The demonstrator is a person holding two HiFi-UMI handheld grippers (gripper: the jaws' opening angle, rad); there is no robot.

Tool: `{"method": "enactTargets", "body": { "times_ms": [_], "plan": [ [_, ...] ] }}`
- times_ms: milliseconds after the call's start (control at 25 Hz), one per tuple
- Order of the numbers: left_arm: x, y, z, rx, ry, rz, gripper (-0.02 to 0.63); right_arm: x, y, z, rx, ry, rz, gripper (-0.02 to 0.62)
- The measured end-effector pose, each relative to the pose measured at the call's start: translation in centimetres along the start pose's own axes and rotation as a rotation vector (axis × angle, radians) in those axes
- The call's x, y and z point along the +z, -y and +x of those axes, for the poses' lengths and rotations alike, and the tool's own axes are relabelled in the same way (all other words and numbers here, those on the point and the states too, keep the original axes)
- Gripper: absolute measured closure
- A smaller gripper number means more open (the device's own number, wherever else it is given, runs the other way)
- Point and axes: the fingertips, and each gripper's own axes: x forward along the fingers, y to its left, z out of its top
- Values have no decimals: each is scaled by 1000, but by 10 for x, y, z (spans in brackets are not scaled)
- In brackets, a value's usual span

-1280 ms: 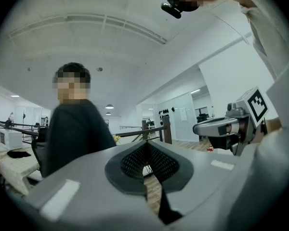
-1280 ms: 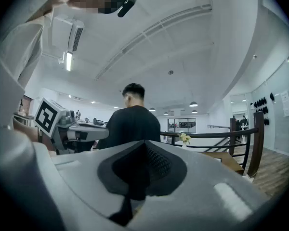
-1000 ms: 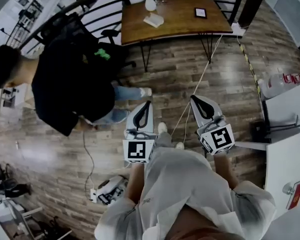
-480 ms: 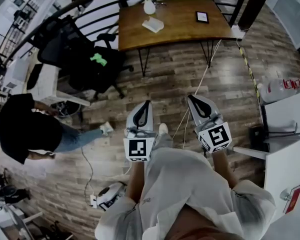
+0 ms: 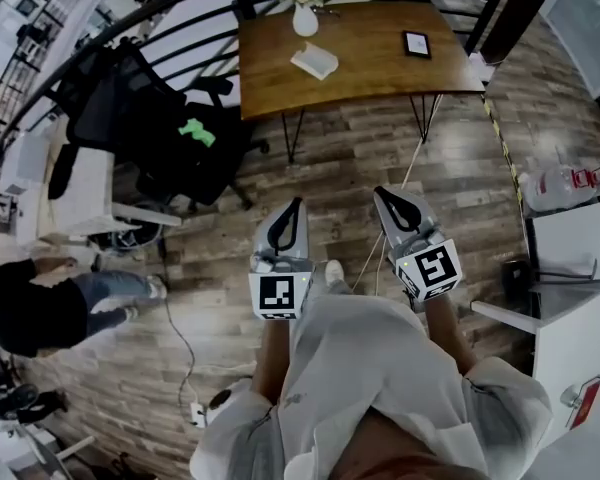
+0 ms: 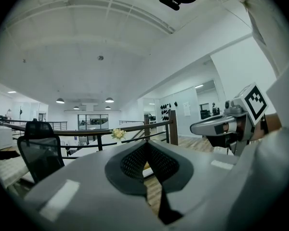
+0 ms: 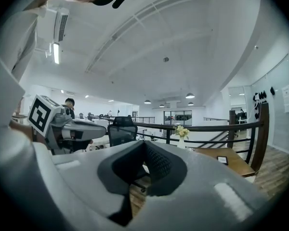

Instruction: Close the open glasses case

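Left arm pose: forearm stretched forward from a white sleeve, left gripper (image 5: 296, 204) at centre frame, tip aimed toward the top of the frame.
Left gripper state: grey shell, dark ribbed pads; jaws pressed together, nothing between them.
Right arm pose: parallel to the left, right gripper (image 5: 381, 194) just beside it, angled slightly outward.
Right gripper state: same build; jaws together, empty.
Floor (image 5: 450, 178): wood-grain planks, under both grippers.
Table (image 5: 380, 63): brown wood top, thin dark legs, upper centre.
Glasses case (image 5: 315, 61): pale, flat, lying on the table below a white vase (image 5: 305, 20); lid position too small to tell.
Case vs grippers: well apart, beyond both tips, nearer the left gripper's line.
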Motion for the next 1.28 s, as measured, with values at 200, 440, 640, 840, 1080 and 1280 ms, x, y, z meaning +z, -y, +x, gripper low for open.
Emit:
{"method": "enactTargets", "body": {
  "times_ms": [200,440,640,840,1080,1280],
  "plan": [
    [-14,-36,29,-14,-29,-5,588,1,11,42,-27,-14,-7,592],
    [-21,-65,54,-42,-34,-17,588,-3,16,73,-57,-41,-14,592],
    [-26,-77,69,-55,-41,-24,588,-3,24,93,-70,-47,-10,592],
    [-28,-87,84,-60,-38,-21,588,-1,30,114,-64,-39,-21,592],
    [-24,-106,115,-46,-33,-17,587,5,53,146,-55,-33,-26,592],
    [-16,-121,150,-25,-24,-11,587,16,80,175,-41,-18,-31,592]
  ]
}}
